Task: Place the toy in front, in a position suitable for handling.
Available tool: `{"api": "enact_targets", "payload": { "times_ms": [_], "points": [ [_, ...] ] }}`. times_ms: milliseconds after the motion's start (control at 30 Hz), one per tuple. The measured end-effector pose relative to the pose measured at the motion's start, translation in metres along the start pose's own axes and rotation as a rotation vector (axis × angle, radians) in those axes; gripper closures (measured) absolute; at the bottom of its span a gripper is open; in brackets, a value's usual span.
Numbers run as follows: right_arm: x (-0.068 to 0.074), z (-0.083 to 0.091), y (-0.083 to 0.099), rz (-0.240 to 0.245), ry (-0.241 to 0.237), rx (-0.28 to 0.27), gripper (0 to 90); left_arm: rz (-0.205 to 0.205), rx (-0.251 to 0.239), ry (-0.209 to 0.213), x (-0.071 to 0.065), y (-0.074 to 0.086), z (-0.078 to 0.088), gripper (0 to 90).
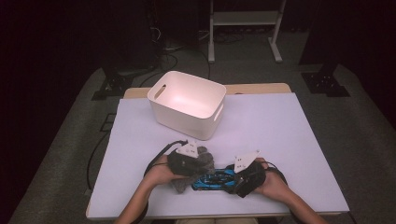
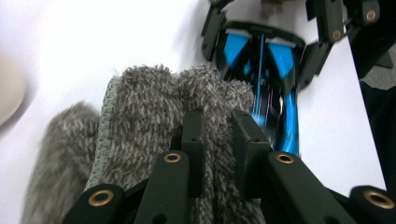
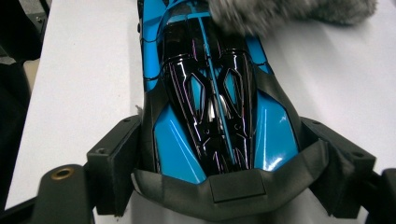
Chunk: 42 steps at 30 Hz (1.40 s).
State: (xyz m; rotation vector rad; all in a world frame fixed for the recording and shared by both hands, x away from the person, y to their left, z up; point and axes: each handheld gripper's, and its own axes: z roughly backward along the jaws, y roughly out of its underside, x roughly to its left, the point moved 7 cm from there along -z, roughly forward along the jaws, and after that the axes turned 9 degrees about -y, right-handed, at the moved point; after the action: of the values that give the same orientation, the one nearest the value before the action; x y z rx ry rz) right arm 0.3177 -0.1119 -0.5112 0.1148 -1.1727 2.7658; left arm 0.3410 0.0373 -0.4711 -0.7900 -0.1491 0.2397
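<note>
Right gripper view, toy car (image 3: 210, 107) clamped between fingers (image 3: 112, 163), cloth (image 3: 280, 14) on its far end

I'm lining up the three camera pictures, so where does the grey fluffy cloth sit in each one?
High view: grey fluffy cloth low centre, under the left gripper.
Left gripper view: lower left, pinched between the jaws.
Right gripper view: top right corner.
Shared landmark: the blue toy car beside it.
</note>
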Motion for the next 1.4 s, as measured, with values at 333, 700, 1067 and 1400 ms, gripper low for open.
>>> {"api": "enact_targets", "payload": {
  "times_ms": [333,700,1067,1400],
  "points": [
    [0.0,0.001,0.0,-0.008,-0.004,0.0,19.0,-0.008,0.017,0.048,-0.003,-0.01,-0.008,77.1],
    [0.002,0.011,0.007,0.042,0.01,0.048,22.8,0.02,0.005,0.066,-0.001,-0.006,-0.006,77.0],
    [0.001,0.011,0.008,0.005,-0.006,0.004,24.8,-0.081,0.029,0.132,-0.024,-0.03,-0.011,77.0],
    [0.001,0.008,0.007,0.008,0.01,-0.023,24.8,-0.158,0.107,0.169,-0.044,-0.041,-0.033,77.4]
  ]
}}
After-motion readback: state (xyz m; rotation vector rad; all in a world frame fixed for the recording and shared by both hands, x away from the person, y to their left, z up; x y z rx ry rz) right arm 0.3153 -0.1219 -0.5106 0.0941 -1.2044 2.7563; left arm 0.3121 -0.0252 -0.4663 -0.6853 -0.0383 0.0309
